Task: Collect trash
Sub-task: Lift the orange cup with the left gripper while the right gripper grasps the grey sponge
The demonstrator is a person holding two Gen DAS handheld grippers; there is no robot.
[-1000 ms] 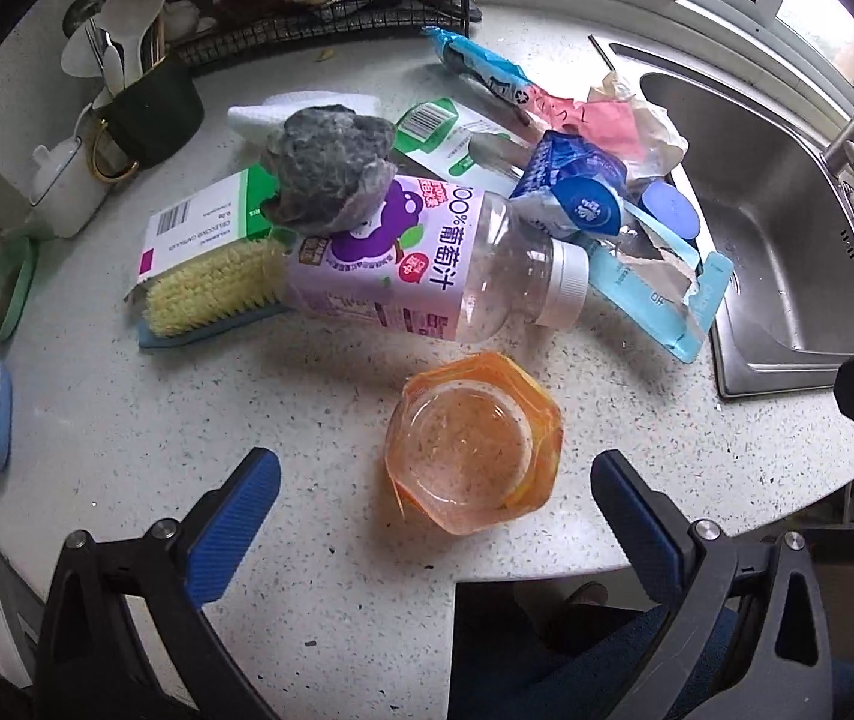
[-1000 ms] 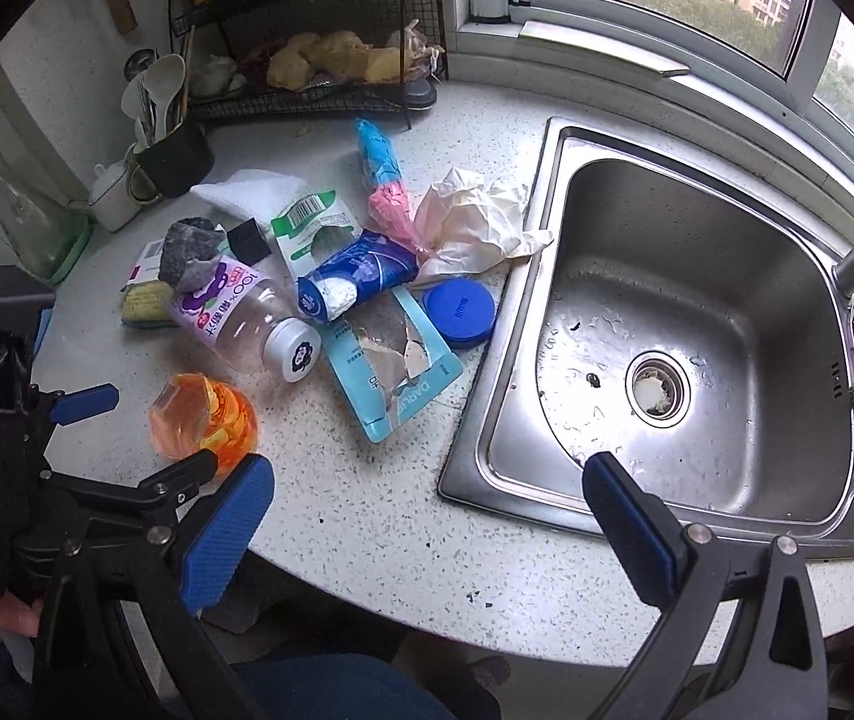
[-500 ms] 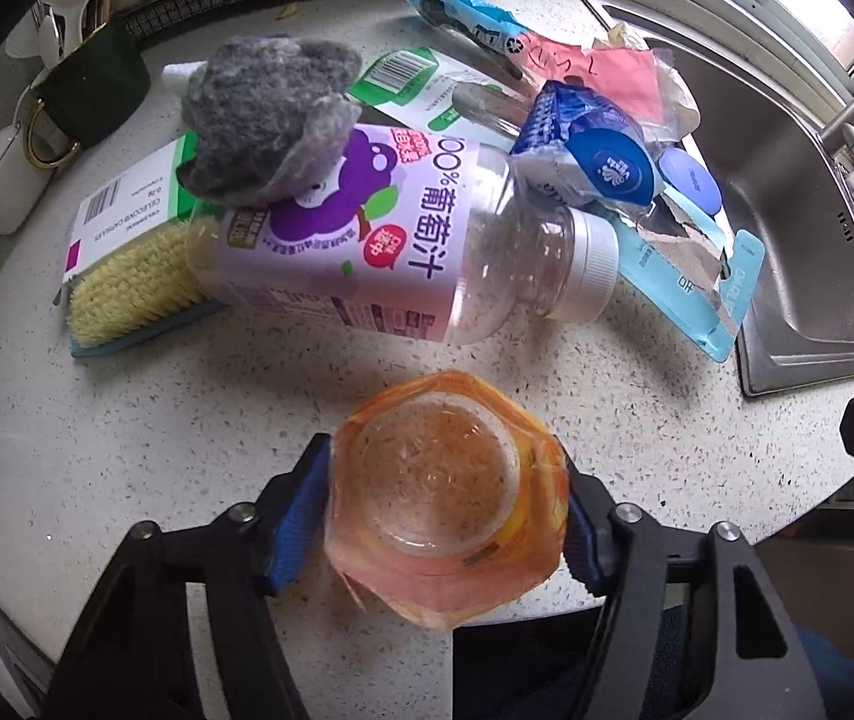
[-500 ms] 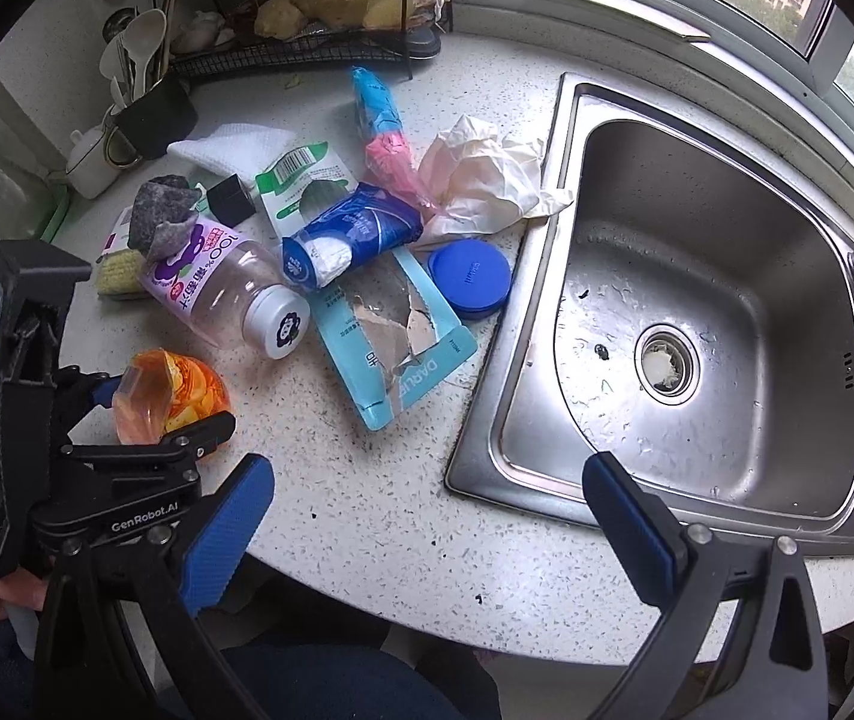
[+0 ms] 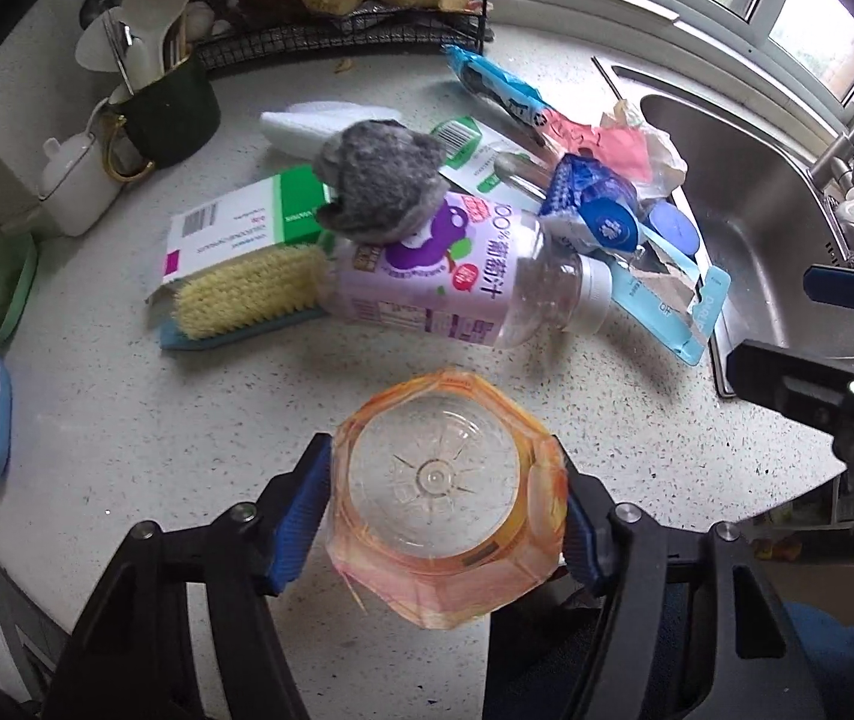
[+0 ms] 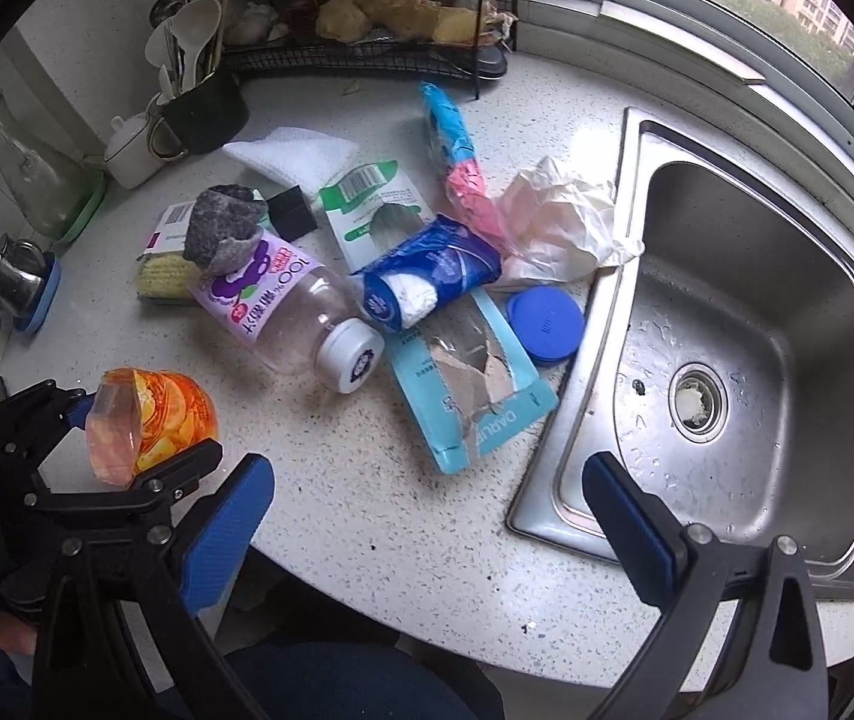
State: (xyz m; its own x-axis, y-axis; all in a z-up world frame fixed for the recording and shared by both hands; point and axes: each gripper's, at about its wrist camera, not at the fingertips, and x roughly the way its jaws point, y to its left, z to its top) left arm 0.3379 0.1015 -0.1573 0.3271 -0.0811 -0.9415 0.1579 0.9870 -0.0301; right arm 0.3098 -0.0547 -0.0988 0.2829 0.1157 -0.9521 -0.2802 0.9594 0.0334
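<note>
My left gripper is shut on an orange plastic cup, its blue pads pressing both sides. The right wrist view shows that cup tipped on its side and held just above the counter's near edge. Behind it lies a trash pile: a clear grape juice bottle with a purple label, a blue tissue pack, a torn light-blue package, a blue lid and crumpled white paper. My right gripper hangs open over the counter's front edge, nothing between its fingers.
A steel sink fills the right side. At the back stand a wire rack, a dark mug of utensils and a glass carafe. A scrub brush, a green-and-white box and a grey rag lie beside the bottle.
The left gripper's jaws closed on the orange cup and raised it off the counter. The right gripper drifted left, toward the trash pile, still open.
</note>
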